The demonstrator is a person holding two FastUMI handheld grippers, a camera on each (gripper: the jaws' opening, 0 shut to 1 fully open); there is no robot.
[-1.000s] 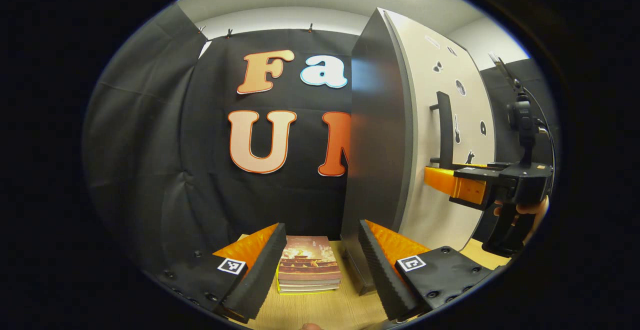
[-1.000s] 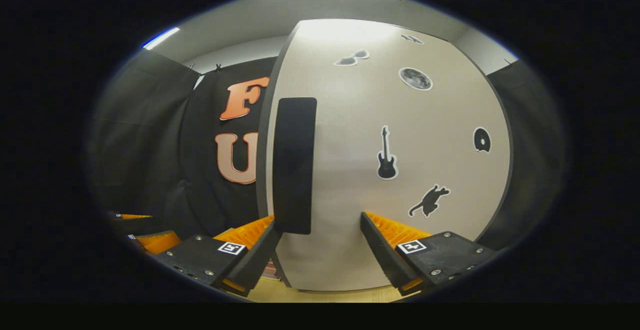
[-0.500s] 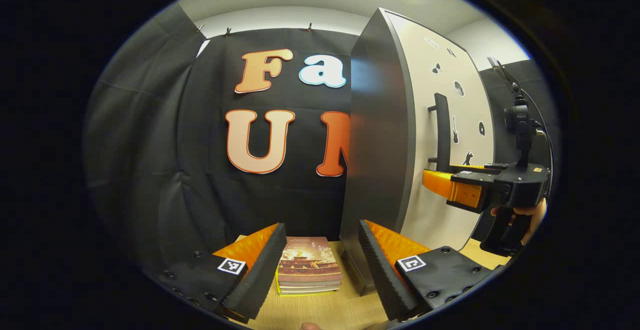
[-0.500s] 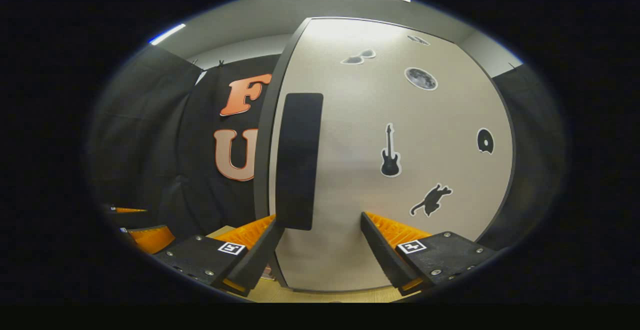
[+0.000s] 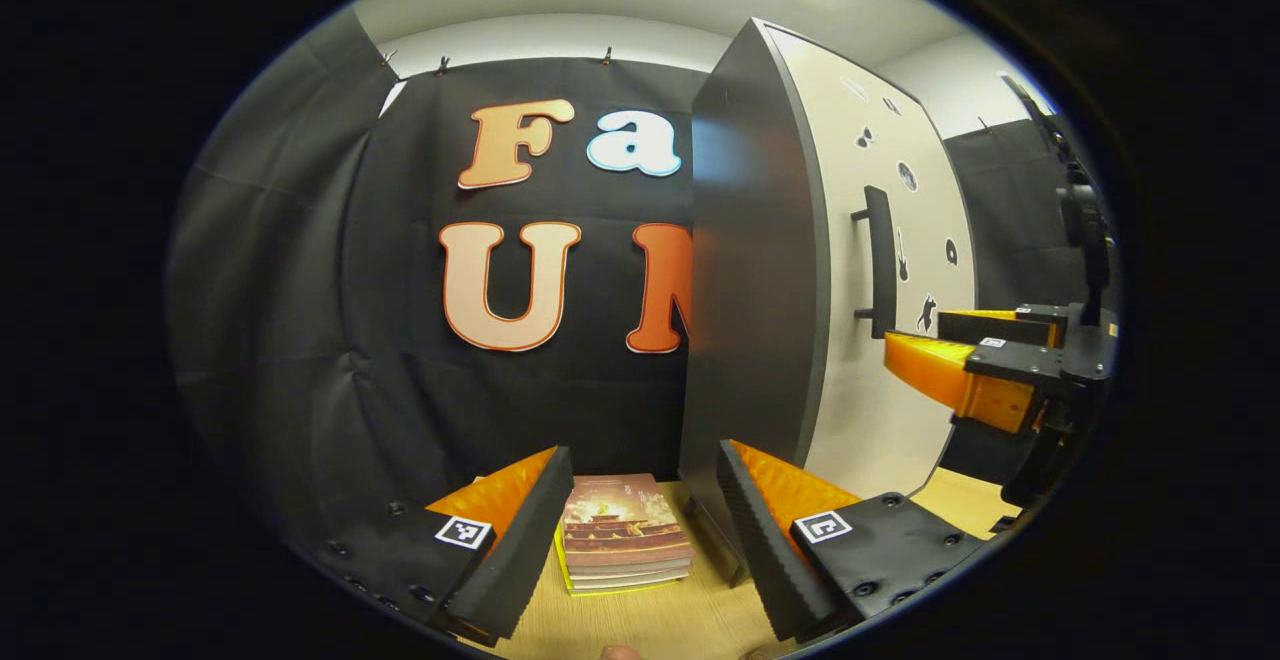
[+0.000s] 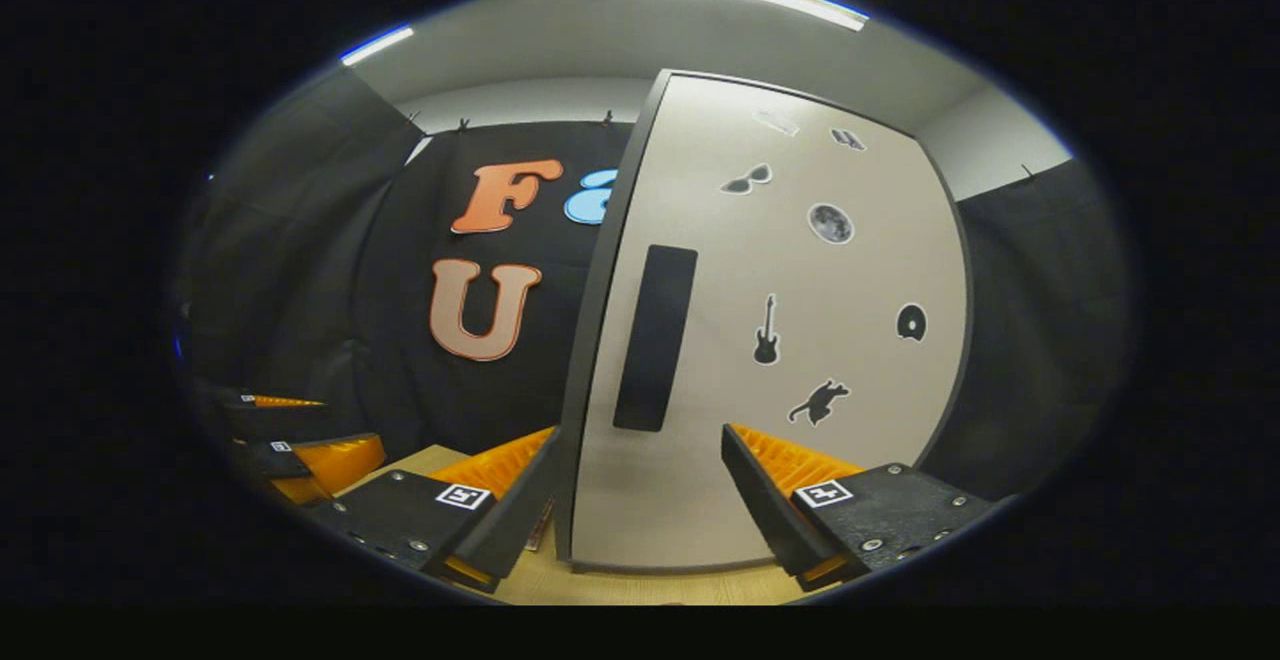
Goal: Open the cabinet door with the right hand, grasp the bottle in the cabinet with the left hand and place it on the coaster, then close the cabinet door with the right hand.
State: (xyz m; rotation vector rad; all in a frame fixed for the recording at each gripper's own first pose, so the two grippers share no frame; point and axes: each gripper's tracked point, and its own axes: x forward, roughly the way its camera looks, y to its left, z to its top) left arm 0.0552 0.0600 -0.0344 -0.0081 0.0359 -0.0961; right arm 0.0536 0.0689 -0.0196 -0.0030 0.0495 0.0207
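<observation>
between the 2 padded fingers of the right gripper point(image 6: 640, 500), in the right gripper view, nothing is held: the jaws stand wide apart and empty. just beyond them rises the cabinet door point(image 6: 790, 340), pale, closed flat against the cabinet, with small black stickers of a guitar, a cat, a moon and sunglasses on its face. the black handle point(image 6: 655, 338) is an upright bar near the door's left edge, apart from both fingers. at the lower left of this view the left gripper point(image 6: 300, 455) shows as orange and black parts low over the tabletop point(image 6: 640, 588).

seen from the left gripper view, the left gripper point(image 5: 640, 530) also has its jaws open with nothing between them. past its fingers a stack of books point(image 5: 622, 545) lies flat on the wooden tabletop point(image 5: 690, 620), just beside the foot of the cabinet point(image 5: 750, 270). the cabinet's dark side panel faces this camera, and the cabinet door point(image 5: 900, 240) appears edge-on to the right of it, with the handle point(image 5: 880, 260) standing out from its face. the right gripper point(image 5: 960, 350) hangs at the right of this view, its orange fingers pointing toward the door near the lower end of the handle, close to it but not touching. the bottle and the coaster cannot be made out.
</observation>
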